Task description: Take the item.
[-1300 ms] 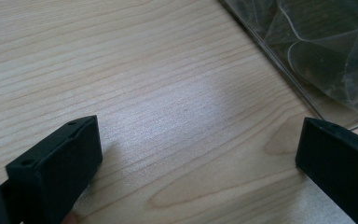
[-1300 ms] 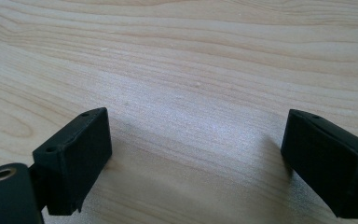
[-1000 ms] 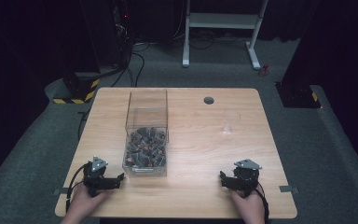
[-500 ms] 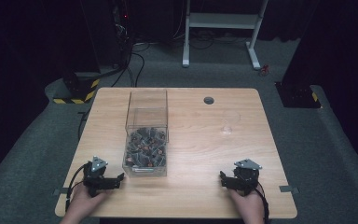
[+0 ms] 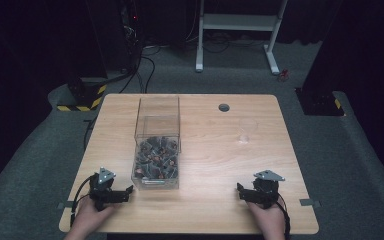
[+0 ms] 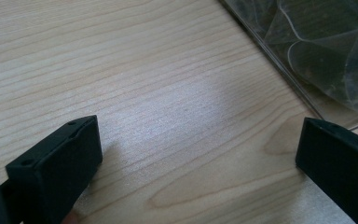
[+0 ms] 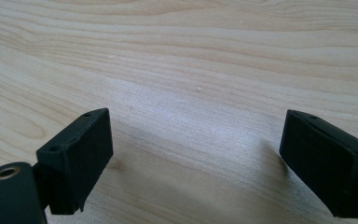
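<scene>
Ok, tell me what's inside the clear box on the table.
The clear box holds a heap of small dark pieces with reddish flecks, piled at its near end; the far end looks bare. What the pieces are, and whatever lies under the heap, cannot be made out.

The dark pieces (image 5: 156,159) in the clear box (image 5: 158,116) are too small to be identified in the high view. In the left gripper view the box (image 6: 317,51) is cut off at the top and right edges, its contents blurred. Both forearms are cropped at the bottom edge.
</scene>
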### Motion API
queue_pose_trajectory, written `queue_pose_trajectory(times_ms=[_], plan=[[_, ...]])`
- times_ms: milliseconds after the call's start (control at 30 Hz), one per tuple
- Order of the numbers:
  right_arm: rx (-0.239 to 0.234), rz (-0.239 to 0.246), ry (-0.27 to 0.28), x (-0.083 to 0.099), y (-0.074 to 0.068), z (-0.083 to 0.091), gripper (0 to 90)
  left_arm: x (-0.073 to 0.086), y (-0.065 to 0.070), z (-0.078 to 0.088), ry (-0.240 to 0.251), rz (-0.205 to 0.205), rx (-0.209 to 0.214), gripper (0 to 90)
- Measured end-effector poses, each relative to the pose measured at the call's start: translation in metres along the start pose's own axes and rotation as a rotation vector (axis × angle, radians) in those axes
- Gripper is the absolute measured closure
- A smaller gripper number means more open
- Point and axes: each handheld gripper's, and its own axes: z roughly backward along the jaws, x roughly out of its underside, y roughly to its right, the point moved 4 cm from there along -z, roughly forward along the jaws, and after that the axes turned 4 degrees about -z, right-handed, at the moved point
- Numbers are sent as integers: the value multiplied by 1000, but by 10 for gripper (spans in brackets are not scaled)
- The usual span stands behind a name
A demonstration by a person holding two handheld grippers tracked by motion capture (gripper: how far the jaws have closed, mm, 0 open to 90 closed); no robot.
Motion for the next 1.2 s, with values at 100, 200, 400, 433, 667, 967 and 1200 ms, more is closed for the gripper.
queue_pose_trajectory(times_ms=[100,200,400,433,667,967,1200], plan=[[-2,-3,8,0,1,2,100,0,0,0,0,0,0,6],[-6,-6,11,0,1,3,111,0,0,0,1,1,1,6],[-19,-3,34,-1,-1,6,131,0,0,0,1,1,1,6],[-23,1,36,-1,-2,7,133,0,0,0,1,1,1,6],[-47,37,67,-3,-9,8,135,0,0,0,0,0,0,6],[-83,76,70,-3,-23,7,134,0,0,0,0,0,0,6],[-102,109,77,-3,-34,5,134,0,0,0,0,0,0,6]])
